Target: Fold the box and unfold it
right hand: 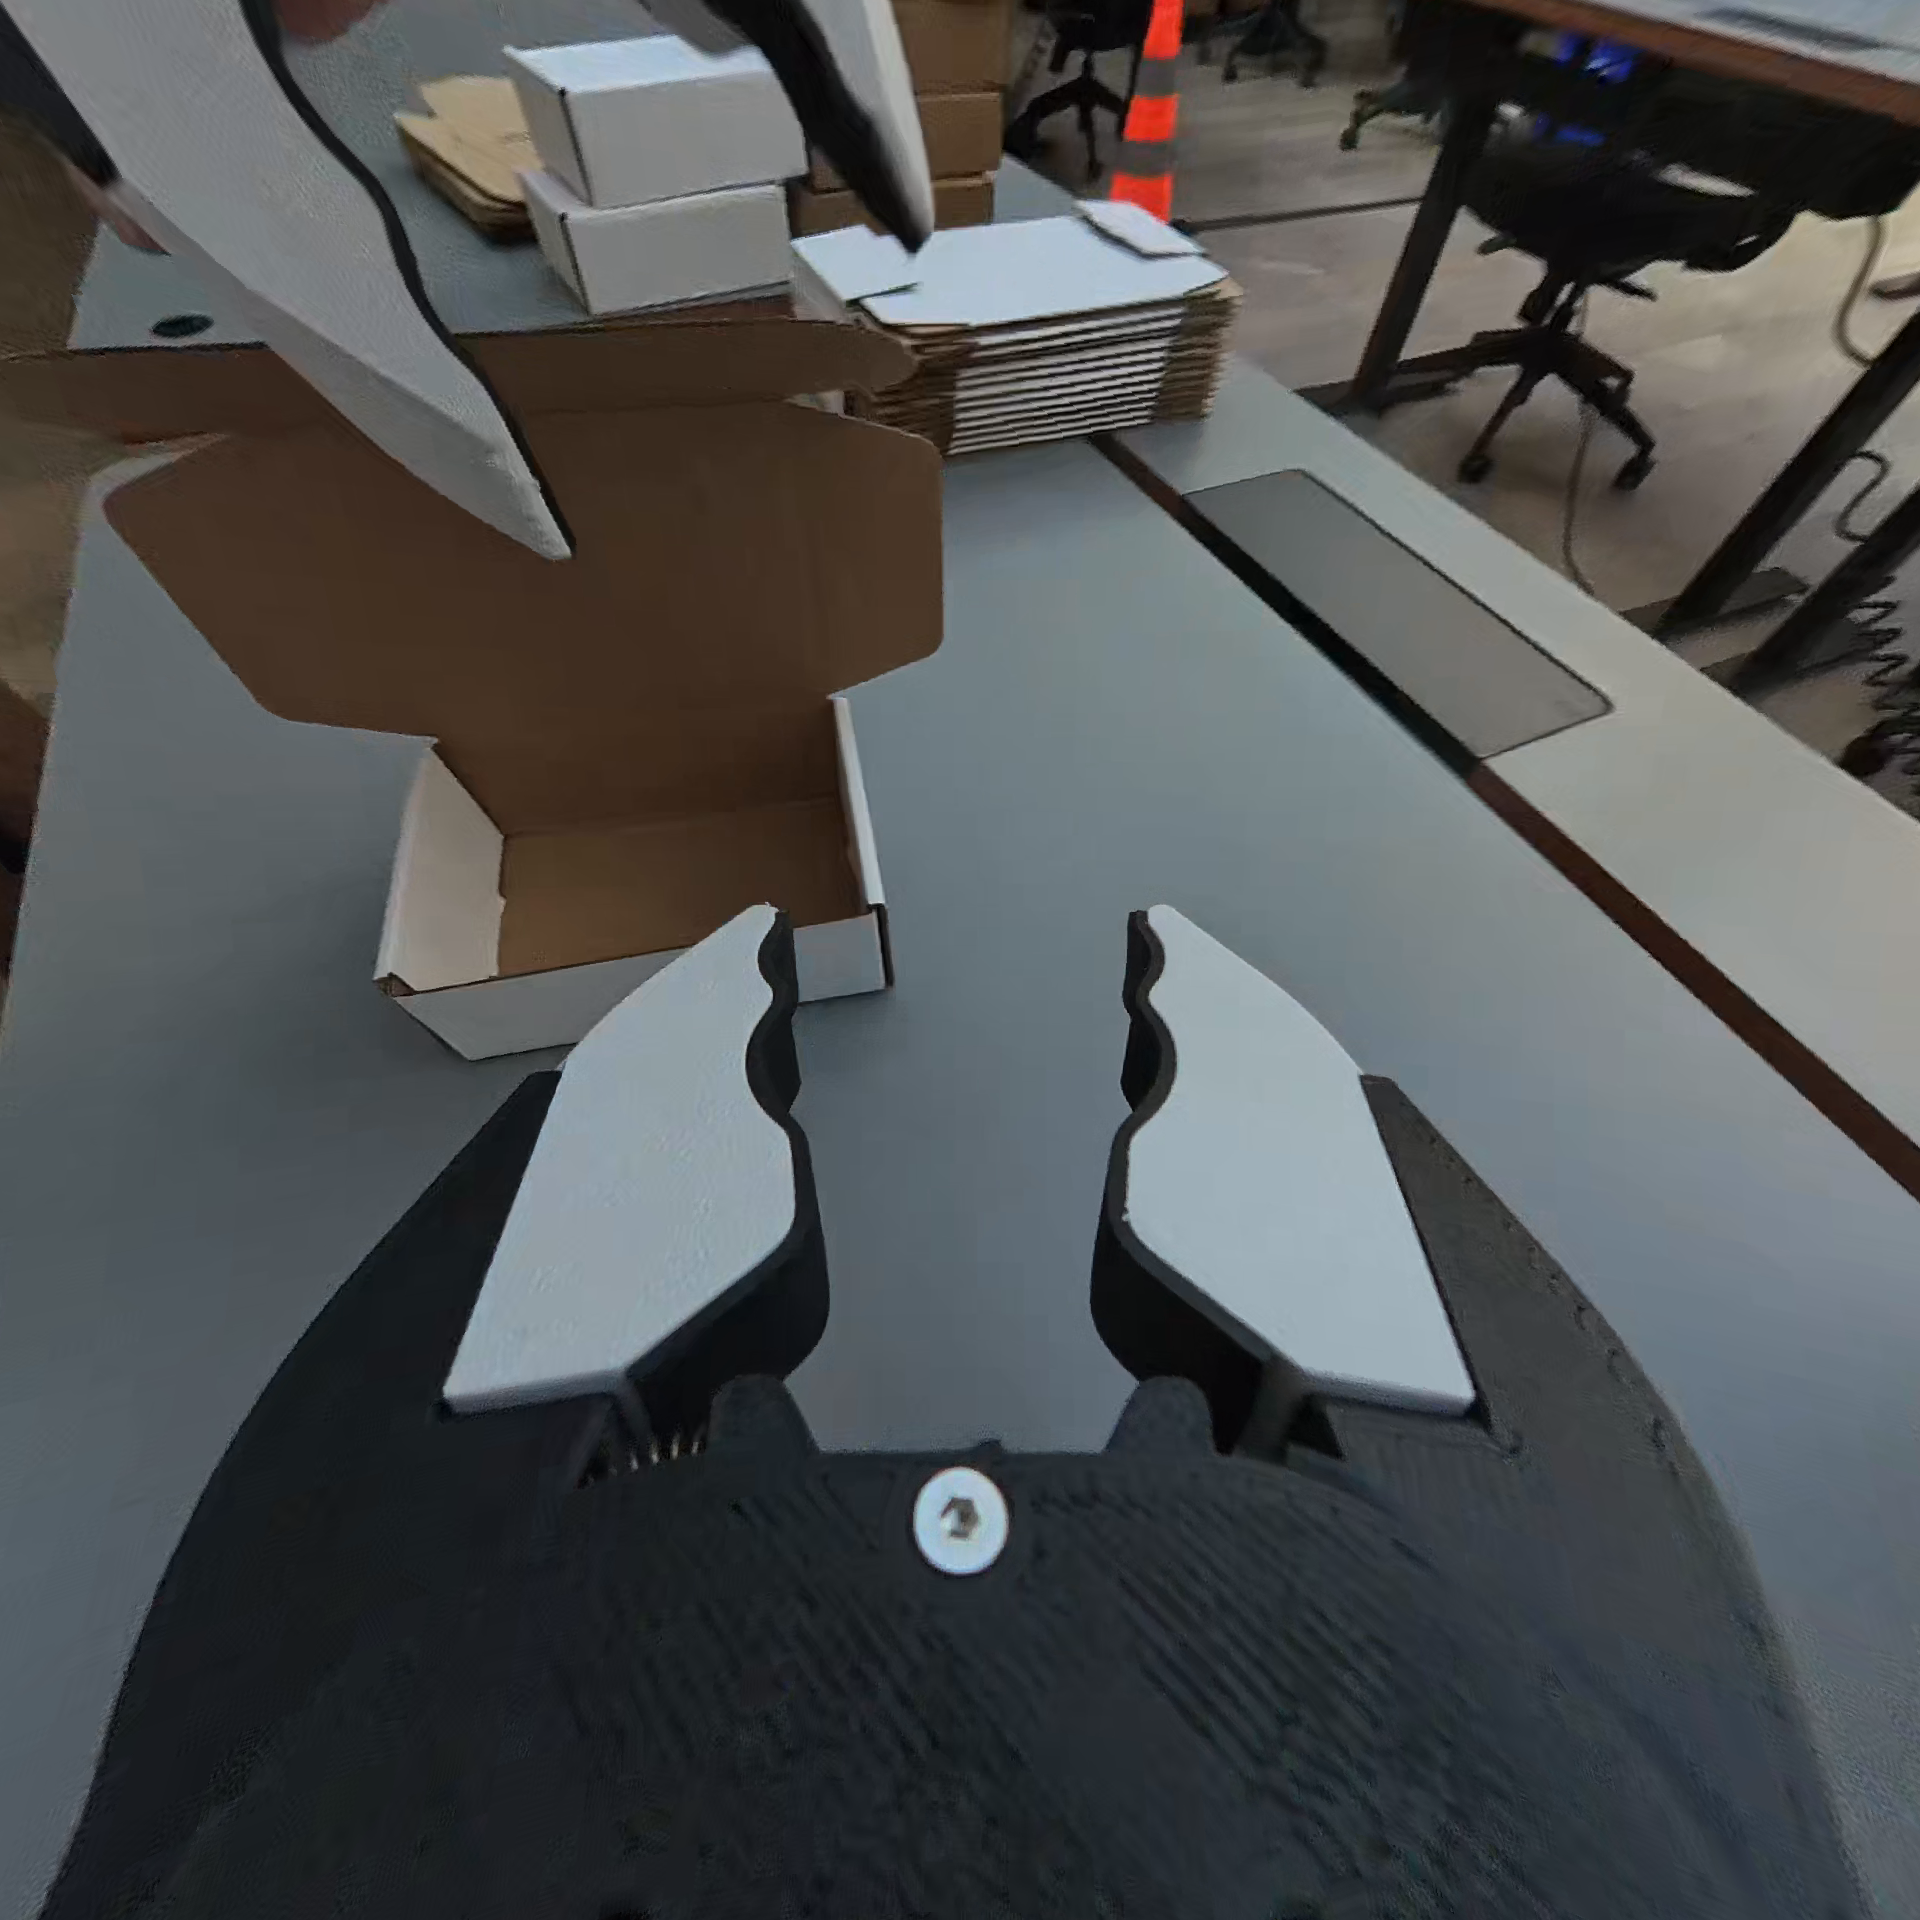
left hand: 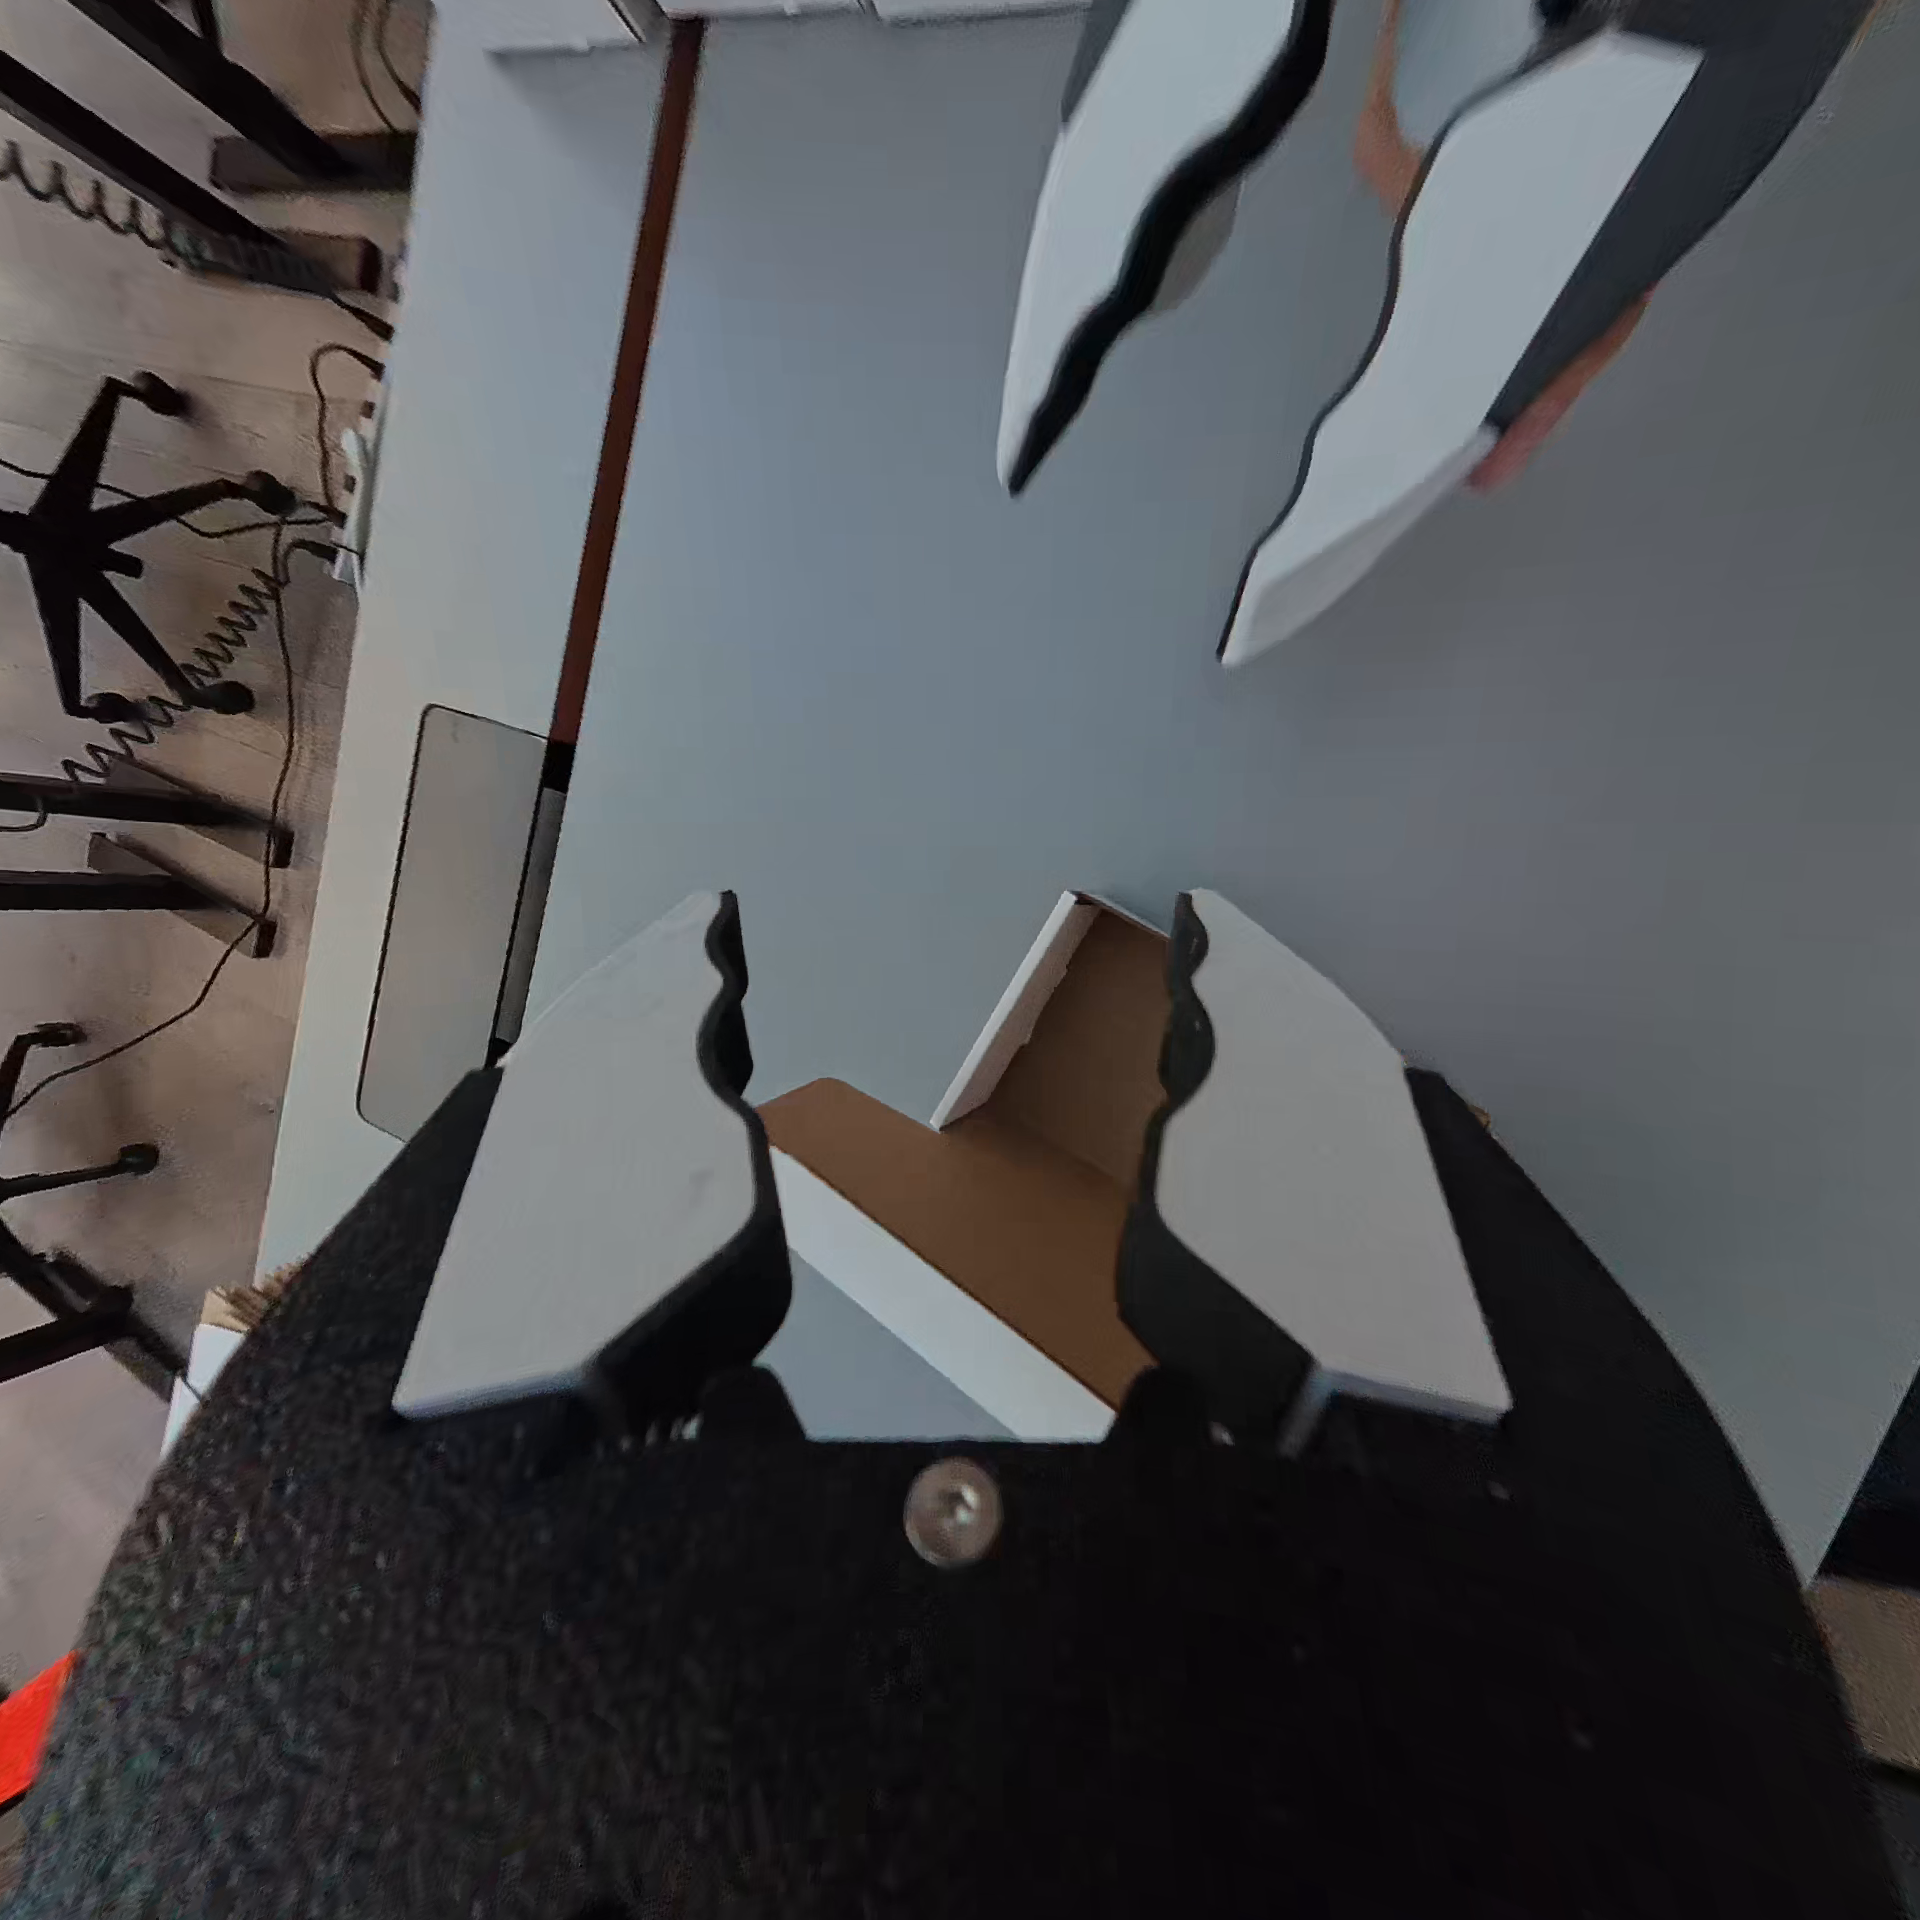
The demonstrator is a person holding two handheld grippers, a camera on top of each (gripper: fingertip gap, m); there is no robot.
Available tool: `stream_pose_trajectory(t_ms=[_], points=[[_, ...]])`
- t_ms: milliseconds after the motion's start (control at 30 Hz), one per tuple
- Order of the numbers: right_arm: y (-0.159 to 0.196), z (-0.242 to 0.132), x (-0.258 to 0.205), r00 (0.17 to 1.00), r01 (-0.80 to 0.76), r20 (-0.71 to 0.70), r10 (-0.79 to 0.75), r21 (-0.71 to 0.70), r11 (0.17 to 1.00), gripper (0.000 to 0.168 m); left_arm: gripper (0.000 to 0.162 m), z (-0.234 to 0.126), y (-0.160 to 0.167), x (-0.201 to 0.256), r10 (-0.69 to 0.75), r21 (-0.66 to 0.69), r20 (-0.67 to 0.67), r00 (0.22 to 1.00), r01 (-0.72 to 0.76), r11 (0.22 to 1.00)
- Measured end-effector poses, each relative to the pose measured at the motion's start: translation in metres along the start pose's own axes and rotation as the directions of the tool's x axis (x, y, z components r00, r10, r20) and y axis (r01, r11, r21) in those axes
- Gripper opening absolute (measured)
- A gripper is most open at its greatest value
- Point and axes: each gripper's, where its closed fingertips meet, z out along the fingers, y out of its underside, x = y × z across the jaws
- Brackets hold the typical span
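Overhead, left claw (right hand: 727, 384) gapes above box (right hand: 623, 831)

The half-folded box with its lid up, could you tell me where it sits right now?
In the right wrist view the box sits on the grey table, left of centre, just beyond the open right gripper, with the left gripper above it.

Right gripper (right hand: 961, 914), jaws apart, above grey table (right hand: 1195, 779) beside open-lidded box (right hand: 634, 831).
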Motion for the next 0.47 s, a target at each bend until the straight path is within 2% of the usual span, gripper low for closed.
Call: stream_pose_trajectory(t_ms=[33,100,167,233,333,467], points=[[-0.001,0.021,-0.01,0.998,0.005,0.066,-0.001,-0.064,0.998,0.061,0.077,-0.016,0.001,-0.006,-0.078,0.101,0.043,0.996,0.073,0.992],[0.004,0.061,-0.02,0.992,0.029,0.127,-0.003,-0.201,0.979,0.059,0.076,-0.047,0.015,-0.023,-0.261,0.281,0.153,0.953,0.212,0.936],[0.01,0.095,-0.029,0.986,0.066,0.168,-0.013,-0.311,0.948,0.054,0.07,-0.077,0.047,-0.038,-0.47,0.433,0.265,0.842,0.332,0.838],[0.021,0.122,-0.032,0.982,0.1,0.185,-0.025,-0.41,0.907,0.052,0.068,-0.1,0.088,-0.037,-0.605,0.534,0.319,0.729,0.389,0.751],[0.035,0.148,-0.042,0.971,0.157,0.237,-0.04,-0.497,0.853,0.047,0.065,-0.119,0.145,-0.018,-0.712,0.603,0.343,0.613,0.438,0.667],[0.049,0.165,-0.051,0.958,0.209,0.282,-0.051,-0.564,0.799,0.034,0.065,-0.119,0.201,0.012,-0.75,0.587,0.371,0.548,0.487,0.646]])
